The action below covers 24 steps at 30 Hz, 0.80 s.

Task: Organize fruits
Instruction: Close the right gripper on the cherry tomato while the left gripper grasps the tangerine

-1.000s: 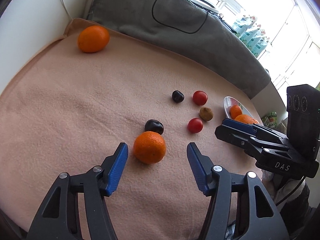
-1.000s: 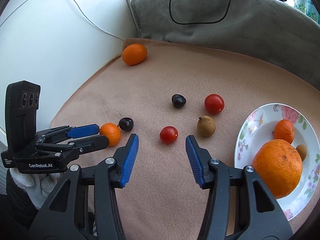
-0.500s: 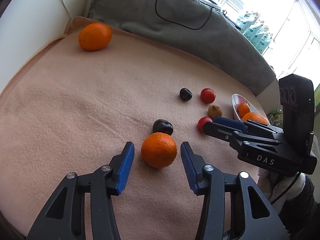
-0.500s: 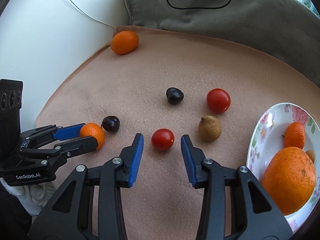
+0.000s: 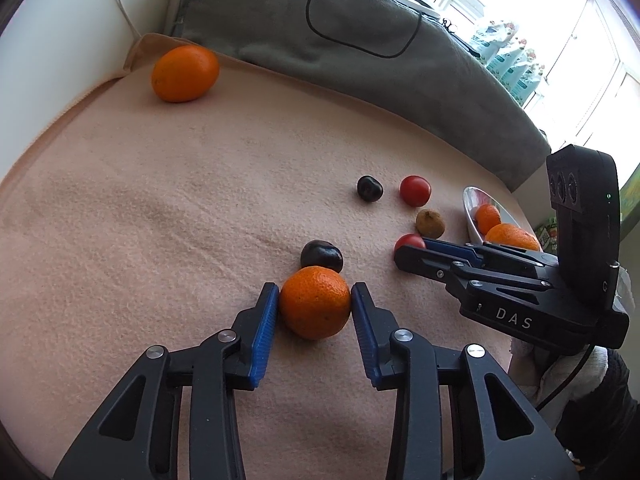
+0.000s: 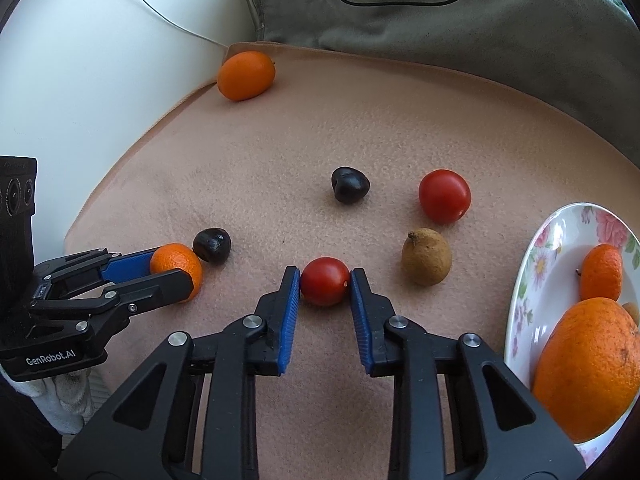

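Note:
My left gripper (image 5: 315,286) is closing on a small mandarin (image 5: 315,312) on the pink blanket, and both blue pads touch its sides. A dark cherry (image 5: 322,255) lies right behind the mandarin. My right gripper (image 6: 325,272) is shut on a red cherry tomato (image 6: 324,287) that rests on the blanket. The flowered plate (image 6: 532,264) at the right holds a big orange (image 6: 592,368) and a small mandarin (image 6: 602,272). In the right wrist view the left gripper (image 6: 174,270) shows at the left around its mandarin (image 6: 178,264).
Loose on the blanket lie a second dark cherry (image 6: 350,185), a larger red tomato (image 6: 445,196), a brown fruit (image 6: 427,262) and an orange (image 6: 246,75) in the far left corner. A grey cushion (image 6: 440,20) with a black cable runs along the back.
Both grippers closed in from wide open: the left onto the mandarin, the right onto the cherry tomato. The right gripper also moved forward and down to the tomato.

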Each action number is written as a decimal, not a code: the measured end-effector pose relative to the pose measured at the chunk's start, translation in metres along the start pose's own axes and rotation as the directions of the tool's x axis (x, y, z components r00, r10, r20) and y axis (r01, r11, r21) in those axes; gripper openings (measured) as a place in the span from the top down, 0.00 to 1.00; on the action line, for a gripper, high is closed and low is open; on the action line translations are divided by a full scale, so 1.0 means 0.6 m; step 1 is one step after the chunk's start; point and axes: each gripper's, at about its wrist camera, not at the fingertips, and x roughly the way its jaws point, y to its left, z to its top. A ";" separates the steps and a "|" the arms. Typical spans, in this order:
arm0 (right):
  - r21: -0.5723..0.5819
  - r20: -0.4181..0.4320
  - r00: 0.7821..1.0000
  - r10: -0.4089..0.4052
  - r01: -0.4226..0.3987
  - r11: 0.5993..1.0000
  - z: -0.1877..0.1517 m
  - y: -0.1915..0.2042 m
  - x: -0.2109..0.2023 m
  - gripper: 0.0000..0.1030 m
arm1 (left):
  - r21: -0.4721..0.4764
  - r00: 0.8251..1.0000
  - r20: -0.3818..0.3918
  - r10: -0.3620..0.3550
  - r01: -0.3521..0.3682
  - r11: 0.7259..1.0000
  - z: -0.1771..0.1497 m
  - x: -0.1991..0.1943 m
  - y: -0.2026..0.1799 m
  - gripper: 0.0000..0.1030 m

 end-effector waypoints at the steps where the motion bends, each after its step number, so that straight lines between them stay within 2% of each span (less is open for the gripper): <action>1: -0.002 0.001 1.000 -0.001 0.001 1.000 0.000 0.000 0.000 0.74 | 0.001 1.000 0.001 0.000 0.000 1.000 0.000 0.000 0.000 0.66; 11: -0.006 0.029 1.000 -0.003 0.003 1.000 -0.003 0.007 -0.017 0.74 | -0.002 1.000 0.011 -0.005 0.005 1.000 -0.002 -0.010 -0.005 0.66; 24: 0.006 0.111 0.994 0.009 -0.010 1.000 -0.025 -0.009 -0.107 0.74 | 0.017 0.999 0.040 -0.028 0.027 0.999 0.010 -0.023 -0.031 0.66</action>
